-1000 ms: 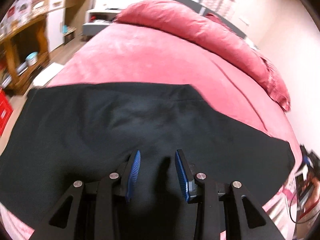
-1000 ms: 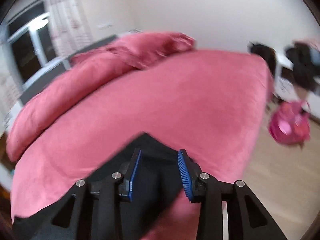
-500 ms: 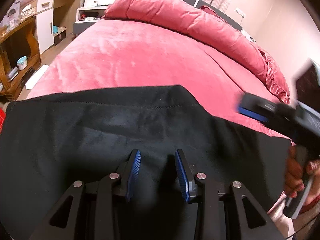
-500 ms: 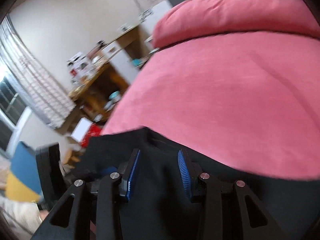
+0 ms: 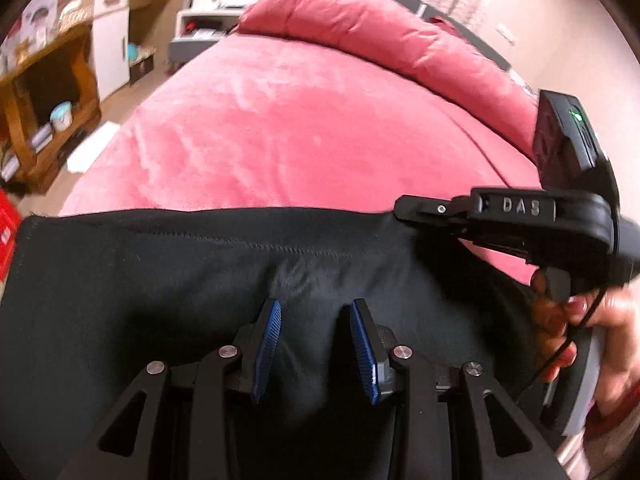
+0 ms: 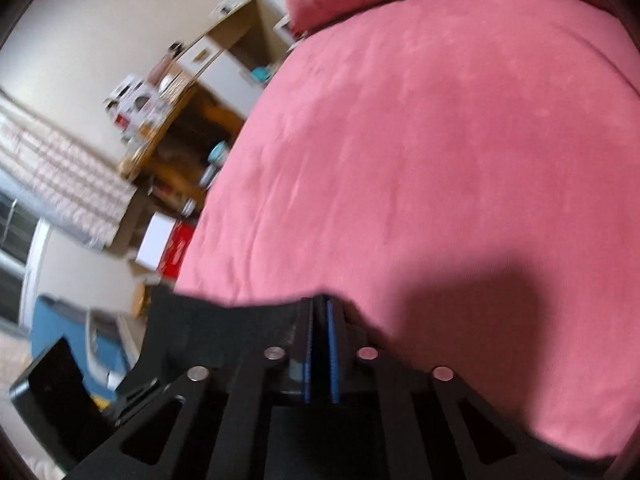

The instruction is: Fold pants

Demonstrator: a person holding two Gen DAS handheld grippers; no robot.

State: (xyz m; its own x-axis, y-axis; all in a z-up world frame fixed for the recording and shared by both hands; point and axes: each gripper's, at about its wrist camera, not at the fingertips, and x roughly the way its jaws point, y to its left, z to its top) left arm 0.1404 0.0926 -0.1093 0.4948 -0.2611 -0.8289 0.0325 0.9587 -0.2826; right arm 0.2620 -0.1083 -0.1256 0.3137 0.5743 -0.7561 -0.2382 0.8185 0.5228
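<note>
Black pants [image 5: 160,280] lie flat across the near edge of a pink bed [image 5: 300,132]. My left gripper [image 5: 316,316] is open and hovers low over the middle of the pants, with fabric between its blue pads. My right gripper [image 5: 404,210] reaches in from the right and pinches the far edge of the pants. In the right wrist view, the right gripper [image 6: 319,312] is shut on the black cloth [image 6: 224,328] at its far edge, against the pink cover.
A rolled pink duvet [image 5: 380,36] lies along the head of the bed. A wooden shelf unit [image 5: 44,92] with clutter and a white cabinet [image 5: 112,44] stand on the left. A red crate [image 6: 174,248] and white box [image 6: 154,240] sit on the floor.
The right gripper swung in over the pants and closed on the far edge of the fabric. The left gripper stayed open over the middle of the pants.
</note>
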